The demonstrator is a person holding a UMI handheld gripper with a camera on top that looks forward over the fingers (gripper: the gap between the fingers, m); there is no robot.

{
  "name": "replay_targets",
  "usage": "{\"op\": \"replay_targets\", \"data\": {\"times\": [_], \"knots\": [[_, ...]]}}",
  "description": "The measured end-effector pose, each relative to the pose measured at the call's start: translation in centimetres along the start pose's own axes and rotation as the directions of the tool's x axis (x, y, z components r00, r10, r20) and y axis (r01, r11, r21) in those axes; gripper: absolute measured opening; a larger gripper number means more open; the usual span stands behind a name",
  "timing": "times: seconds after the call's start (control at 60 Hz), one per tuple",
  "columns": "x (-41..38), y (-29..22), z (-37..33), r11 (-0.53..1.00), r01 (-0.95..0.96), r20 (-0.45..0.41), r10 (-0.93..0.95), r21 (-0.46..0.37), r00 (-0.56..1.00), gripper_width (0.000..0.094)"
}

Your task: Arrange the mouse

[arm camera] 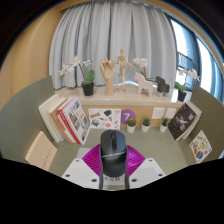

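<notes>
A dark grey computer mouse sits upright between my two fingers, its nose pointing away from me. The magenta pads press against both of its sides, so my gripper is shut on the mouse and holds it above the desk. The rear of the mouse hides behind the gripper's white body. Beyond the mouse lies the pale desk surface.
A wooden shelf at the back carries a potted plant, a wooden mannequin and white figurines. Books lean at the left, small pots stand beneath the shelf, magazines lie at the right, curtains behind.
</notes>
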State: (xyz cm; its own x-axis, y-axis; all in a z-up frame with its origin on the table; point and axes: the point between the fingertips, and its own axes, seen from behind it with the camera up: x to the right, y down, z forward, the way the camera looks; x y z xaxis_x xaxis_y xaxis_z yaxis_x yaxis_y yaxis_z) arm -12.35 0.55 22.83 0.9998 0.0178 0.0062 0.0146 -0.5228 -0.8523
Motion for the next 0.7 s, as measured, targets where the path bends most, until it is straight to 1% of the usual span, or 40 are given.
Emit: {"op": "replay_targets", "data": {"times": [0.083, 0.167, 0.233, 0.367, 0.433, 0.517, 0.6, 0.633, 0.7], "knots": [[-1.5, -2.2, 2.3, 1.0, 0.008, 0.013, -0.008, 0.014, 1.0, 0.0285], [-2.7, -1.6, 5.9, 0.999, 0.018, 0.021, -0.017, -0.036, 1.0, 0.0284], [-3.8, 0.7, 9.2, 0.995, 0.024, 0.035, -0.021, -0.101, 0.999, 0.0283], [-5.2, 7.4, 15.0, 0.97, 0.042, 0.038, -0.034, -0.239, 0.999, 0.0283], [-5.7, 10.8, 16.9, 0.952, 0.051, 0.04, -0.04, -0.303, 0.998, 0.0283], [-6.2, 14.2, 18.2, 0.931, 0.039, 0.043, -0.025, -0.362, 0.999, 0.0284], [-6.1, 17.1, 18.5, 0.91, 0.02, 0.03, -0.008, -0.415, 1.0, 0.0285], [-6.1, 16.8, 18.7, 0.924, 0.026, 0.026, -0.018, -0.383, 0.999, 0.0285], [-6.0, 17.3, 18.4, 0.923, 0.058, 0.016, -0.056, -0.382, 0.998, 0.0344]]}}
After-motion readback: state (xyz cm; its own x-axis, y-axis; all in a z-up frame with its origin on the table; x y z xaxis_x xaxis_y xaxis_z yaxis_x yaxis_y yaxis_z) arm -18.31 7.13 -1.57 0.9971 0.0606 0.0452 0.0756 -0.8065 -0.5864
